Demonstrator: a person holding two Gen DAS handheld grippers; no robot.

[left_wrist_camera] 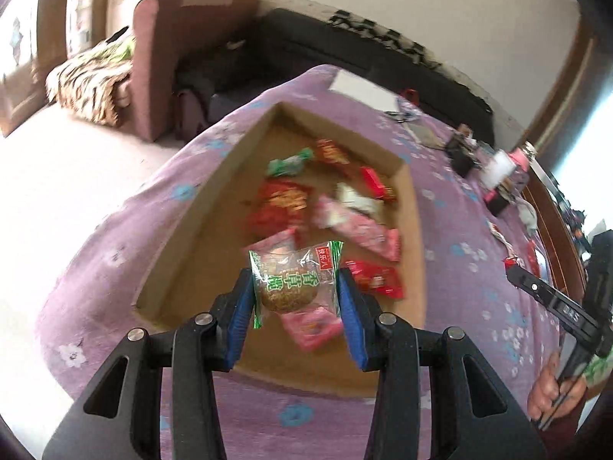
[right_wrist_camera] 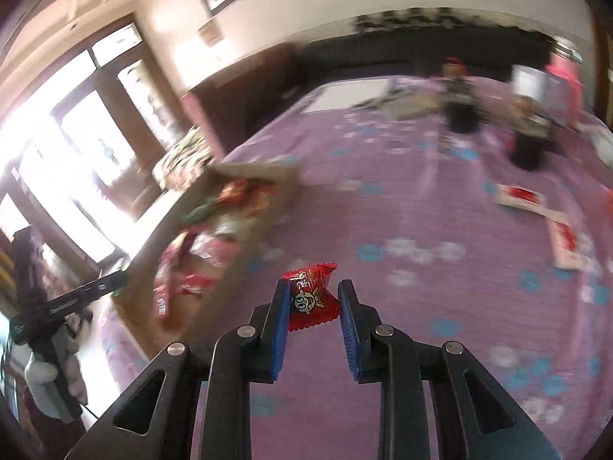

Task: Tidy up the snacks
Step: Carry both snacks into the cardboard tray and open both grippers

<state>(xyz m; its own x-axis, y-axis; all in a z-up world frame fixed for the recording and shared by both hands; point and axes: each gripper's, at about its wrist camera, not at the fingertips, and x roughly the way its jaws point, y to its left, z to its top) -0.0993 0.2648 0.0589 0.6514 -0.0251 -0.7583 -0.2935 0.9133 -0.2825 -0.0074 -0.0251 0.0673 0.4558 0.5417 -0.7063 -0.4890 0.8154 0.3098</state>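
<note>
In the left wrist view my left gripper (left_wrist_camera: pixel 297 287) is shut on a clear green-edged packet with a round brown cake (left_wrist_camera: pixel 291 281), held above the near part of a shallow cardboard box (left_wrist_camera: pixel 191 230). Several red, pink and green snack packets (left_wrist_camera: pixel 295 199) lie inside the box. In the right wrist view my right gripper (right_wrist_camera: pixel 313 299) is shut on a small red candy packet (right_wrist_camera: pixel 312 295), above the purple flowered cloth (right_wrist_camera: pixel 402 211). The cardboard box (right_wrist_camera: pixel 168 230) lies to its left, blurred. The other gripper (right_wrist_camera: pixel 69 299) shows at the far left, and the right gripper (left_wrist_camera: pixel 536 287) at the right edge of the left wrist view.
Red-and-white packets (right_wrist_camera: pixel 521 195) lie on the cloth to the right. Dark jars (right_wrist_camera: pixel 459 111) and a pink object (right_wrist_camera: pixel 563 73) stand at the far end, with a white sheet (left_wrist_camera: pixel 364 90). A dark sofa (left_wrist_camera: pixel 306 46) and a maroon armchair (left_wrist_camera: pixel 161 61) stand beyond the table.
</note>
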